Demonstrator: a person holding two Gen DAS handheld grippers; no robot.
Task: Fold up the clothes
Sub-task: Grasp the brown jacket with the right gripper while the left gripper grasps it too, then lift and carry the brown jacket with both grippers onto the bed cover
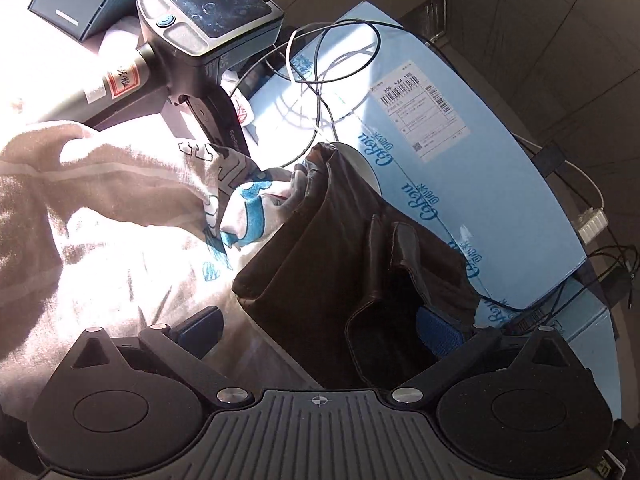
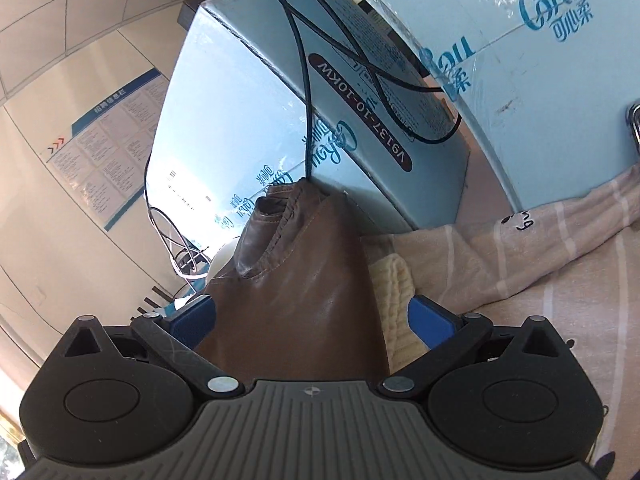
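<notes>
Both claws wide around brown garment (image 2: 304, 280)

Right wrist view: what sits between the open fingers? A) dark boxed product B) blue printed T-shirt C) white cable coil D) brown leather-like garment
D: in the right wrist view the brown leather-like garment fills the gap of the right gripper, whose blue pads stand wide apart on either side, with a pale yellow cloth beside it.
</notes>
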